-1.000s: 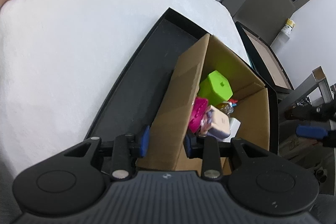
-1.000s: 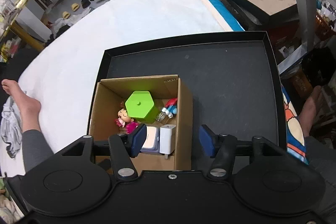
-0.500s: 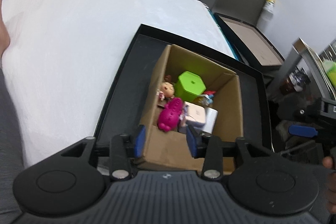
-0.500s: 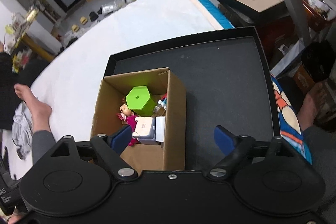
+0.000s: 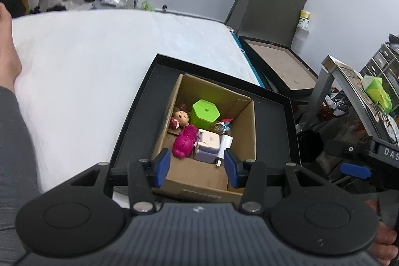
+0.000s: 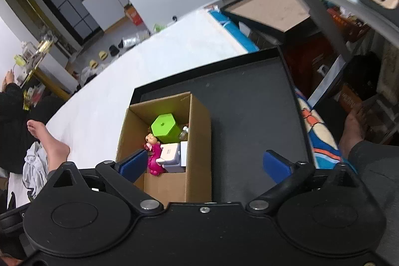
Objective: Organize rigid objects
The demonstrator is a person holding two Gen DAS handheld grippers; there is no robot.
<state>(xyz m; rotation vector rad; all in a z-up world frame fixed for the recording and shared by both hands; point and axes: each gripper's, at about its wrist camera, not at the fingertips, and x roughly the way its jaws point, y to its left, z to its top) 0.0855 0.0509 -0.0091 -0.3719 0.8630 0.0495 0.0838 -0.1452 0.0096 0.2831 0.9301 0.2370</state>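
Observation:
An open cardboard box stands in a black tray on a white bed. Inside lie a green hexagonal container, a small doll, a magenta toy, a lilac and white cube, a white charger and a small red and blue figure. My left gripper is open and empty above the box's near wall. My right gripper is wide open and empty above the box and tray.
The white bed spreads to the left, with a bare foot on it. A second black tray with a brown base leans beyond the bed. A cluttered metal shelf stands at the right.
Both grippers have risen and drawn back from the box, so more of the room shows. The left jaws have opened from a narrow gap; the right jaws have opened wider.

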